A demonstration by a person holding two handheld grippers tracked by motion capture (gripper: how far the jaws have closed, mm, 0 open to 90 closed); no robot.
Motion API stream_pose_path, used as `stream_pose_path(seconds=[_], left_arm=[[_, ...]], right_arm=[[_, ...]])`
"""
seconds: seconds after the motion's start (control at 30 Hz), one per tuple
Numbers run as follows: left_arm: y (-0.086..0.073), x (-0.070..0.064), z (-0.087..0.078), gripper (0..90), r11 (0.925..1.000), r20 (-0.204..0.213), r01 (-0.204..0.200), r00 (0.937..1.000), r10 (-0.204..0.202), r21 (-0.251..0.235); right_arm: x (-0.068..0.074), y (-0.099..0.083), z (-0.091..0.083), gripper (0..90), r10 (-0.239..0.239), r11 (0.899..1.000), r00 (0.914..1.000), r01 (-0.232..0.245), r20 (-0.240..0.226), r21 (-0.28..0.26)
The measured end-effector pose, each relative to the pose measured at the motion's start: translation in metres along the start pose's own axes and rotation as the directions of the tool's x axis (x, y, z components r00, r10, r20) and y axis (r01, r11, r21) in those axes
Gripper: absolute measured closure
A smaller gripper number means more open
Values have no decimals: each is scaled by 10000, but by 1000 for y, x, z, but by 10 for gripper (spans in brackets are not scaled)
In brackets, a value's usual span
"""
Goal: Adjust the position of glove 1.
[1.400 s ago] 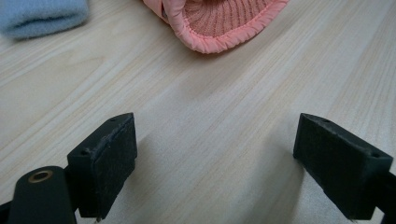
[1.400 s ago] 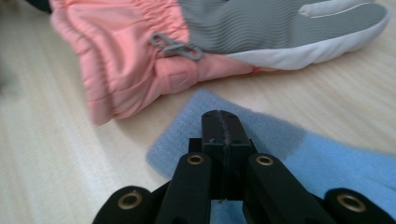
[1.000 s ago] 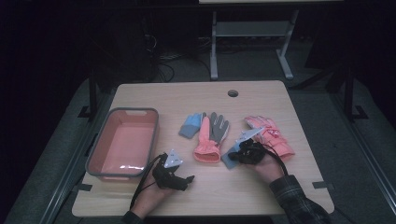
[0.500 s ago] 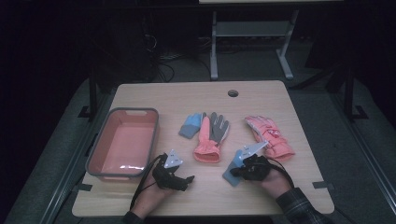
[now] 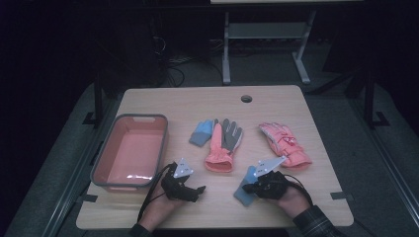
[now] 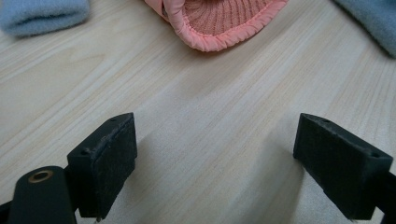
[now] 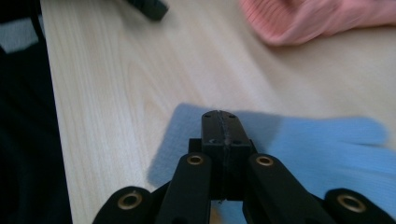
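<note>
In the right gripper view the right gripper (image 7: 219,122) has its two black jaws pressed together low in the middle of the frame, clamped on a light blue knitted glove (image 7: 303,144) that spreads flat on the pale wooden table (image 7: 116,84) towards the right edge. In the high view that same right gripper (image 5: 248,186) sits in the lower right part of the frame, with the glove (image 5: 244,185) lying at its tip, well below the other gloves.

The left gripper (image 6: 215,163) holds its jaws wide apart above bare wood; the ribbed cuff of a coral pink and grey glove (image 6: 219,21) lies at the top of the frame. In the high view the left gripper (image 5: 197,189) is at lower centre, just beside the near right corner of a grey-rimmed pink plastic bin (image 5: 101,163) at the left. A second small blue glove (image 5: 201,132) touches the pink and grey glove (image 5: 222,145) at centre, and a pink padded glove (image 5: 285,143) lies right of them.
</note>
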State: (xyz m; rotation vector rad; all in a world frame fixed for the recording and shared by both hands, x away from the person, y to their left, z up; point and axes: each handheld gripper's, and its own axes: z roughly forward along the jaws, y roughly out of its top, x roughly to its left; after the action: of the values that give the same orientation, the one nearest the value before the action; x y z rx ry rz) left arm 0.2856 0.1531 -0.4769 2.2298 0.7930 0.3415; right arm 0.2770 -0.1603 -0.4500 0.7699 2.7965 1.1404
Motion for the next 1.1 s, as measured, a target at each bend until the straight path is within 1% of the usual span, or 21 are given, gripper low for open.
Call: stream_pose_path(seconds=[0.03,0.07,0.1,0.2,0.27,0.33,0.37,0.4,0.43,0.47,0.5,0.53,0.57,0.6,0.7,0.83,0.87,0.93,0.97,1.03,1.1], left_arm=[[0,0,0,129,10000,0,0,10000,0,0],[0,0,0,129,10000,-2,14,10000,-14,-14],[0,0,0,129,10000,-2,14,10000,-14,-14],[0,0,0,129,10000,-3,14,10000,-14,-18],[0,0,0,129,10000,-2,11,10000,-11,-18],[0,0,0,129,10000,0,11,10000,-11,-19],[0,0,0,129,10000,0,11,10000,-11,-19],[0,0,0,129,10000,2,60,10000,-60,-60],[0,0,0,129,10000,2,45,10000,-45,-43],[0,0,0,129,10000,2,45,10000,-45,-43],[0,0,0,129,10000,-10,-21,10000,21,-20],[0,0,0,129,10000,-10,-21,10000,21,-20],[0,0,0,129,10000,-6,-4,10000,4,-11],[0,-1,0,129,10000,5,55,10000,-55,-7],[0,-1,0,129,10000,17,66,10000,-66,-8],[0,-1,0,128,10000,-5,87,10000,-87,14],[2,-1,0,128,9998,-36,124,9999,-123,146],[4,-2,1,128,9995,-50,143,9999,-142,298],[5,-1,1,130,9993,-36,189,9998,-188,310],[8,1,0,135,9985,93,401,9991,-405,379],[12,2,-3,135,9974,95,642,9979,-645,329]], right_arm=[[-2,0,-5,895,37,9998,9999,-35,94,-186],[-3,-2,-11,874,231,9990,9995,-222,225,-381],[-5,-4,-15,846,247,9986,9990,-229,365,-481],[-9,-15,-25,759,455,9978,9960,-416,763,-509],[-13,-26,-32,678,698,9966,9910,-642,1146,-520],[-16,-35,-39,591,887,9948,9873,-811,1317,-623],[-16,-35,-39,591,887,9948,9873,-811,1317,-623],[-19,-47,-46,508,1170,9912,9799,-1051,1613,-802],[-19,-50,-48,460,1243,9901,9778,-1111,1686,-859],[-19,-50,-48,460,1243,9901,9778,-1111,1686,-859],[-20,-59,-52,396,1390,9876,9710,-1214,1947,-996],[-20,-63,-52,368,1379,9877,9693,-1195,2035,-1005],[-20,-63,-52,368,1379,9877,9693,-1195,2035,-1005],[-21,-71,-53,328,1442,9872,9621,-1238,2316,-1004],[-22,-78,-54,262,1736,9835,9512,-1539,2551,-956],[-22,-82,-50,203,1834,9822,9438,-1646,2748,-903],[-22,-82,-49,190,1760,9836,9425,-1572,2840,-880],[-24,-83,-46,172,1765,9835,9428,-1575,2828,-885],[-24,-83,-45,159,1840,9821,9412,-1646,2832,-911],[-24,-83,-44,152,1855,9818,9395,-1648,2881,-947],[-25,-84,-43,133,1759,9831,9393,-1522,2945,-1018]])
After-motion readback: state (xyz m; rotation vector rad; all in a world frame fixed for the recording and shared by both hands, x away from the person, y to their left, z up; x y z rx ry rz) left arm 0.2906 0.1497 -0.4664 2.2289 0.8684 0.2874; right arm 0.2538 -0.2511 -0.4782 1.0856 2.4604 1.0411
